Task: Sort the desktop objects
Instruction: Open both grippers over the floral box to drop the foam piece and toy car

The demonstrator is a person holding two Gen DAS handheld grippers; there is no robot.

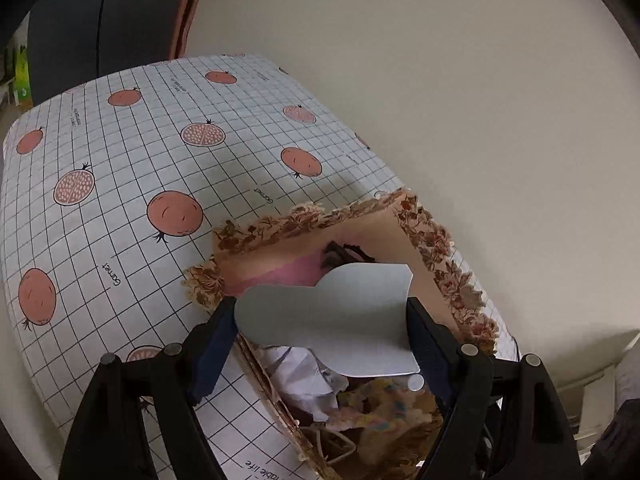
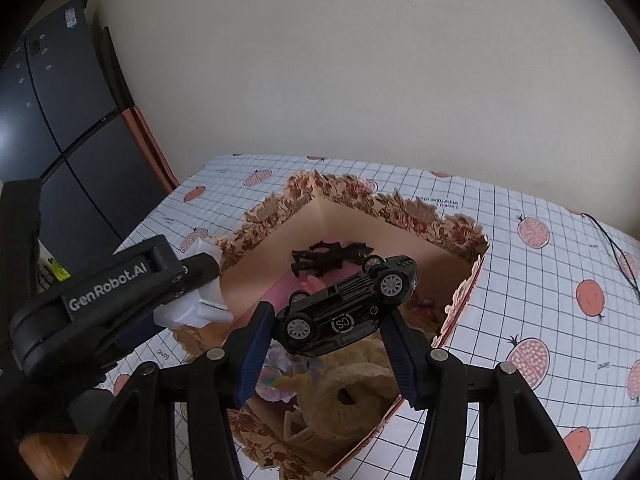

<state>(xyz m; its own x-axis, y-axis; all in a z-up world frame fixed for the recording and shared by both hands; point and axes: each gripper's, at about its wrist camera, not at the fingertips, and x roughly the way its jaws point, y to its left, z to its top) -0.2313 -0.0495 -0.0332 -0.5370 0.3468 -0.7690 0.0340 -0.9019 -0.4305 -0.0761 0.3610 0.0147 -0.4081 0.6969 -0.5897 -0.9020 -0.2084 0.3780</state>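
A table under a white grid-lined cloth printed with pink pomegranates (image 2: 540, 288) carried an open cardboard box with floral-patterned flaps (image 2: 400, 216), set toward the wall. Above its opening, the right gripper (image 2: 326, 320) had its fingers clamped on a black toy car (image 2: 344, 308) turned on its side. To its left, the left gripper (image 1: 324, 320) pinched a pale grey heart-shaped card (image 1: 332, 316).

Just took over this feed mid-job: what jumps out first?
A black toy car, turned on its side, is clamped in the right gripper above the floral-edged cardboard box. The left gripper holds a pale grey heart-shaped card over the same box.
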